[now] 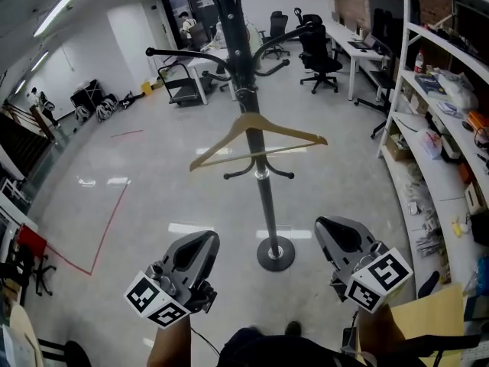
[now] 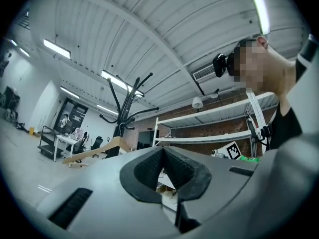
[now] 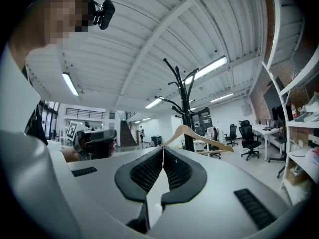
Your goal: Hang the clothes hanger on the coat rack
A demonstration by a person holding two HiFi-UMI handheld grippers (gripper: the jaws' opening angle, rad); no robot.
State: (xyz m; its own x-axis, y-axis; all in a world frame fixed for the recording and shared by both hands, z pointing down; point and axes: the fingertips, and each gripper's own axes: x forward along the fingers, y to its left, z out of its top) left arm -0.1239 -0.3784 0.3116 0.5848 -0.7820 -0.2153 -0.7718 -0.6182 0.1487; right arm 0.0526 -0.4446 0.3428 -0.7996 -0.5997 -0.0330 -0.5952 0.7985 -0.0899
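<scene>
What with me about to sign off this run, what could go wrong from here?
The hanger hangs tilted, left end lower; its hook is lost against the dark coat rack, so it may sit shallowly and slip off. The left gripper and right gripper, jaws shut and empty, are in front of the rack, which stands on one round base; a bump could rock it.

Pale wooden clothes hanger [image 1: 248, 119] with a thin crossbar, hanging against the pole of the coat rack [image 1: 264, 205] just below its curved upper arms, tilted with its left end lower, rack black, upright, short hooks lower down, round base
</scene>
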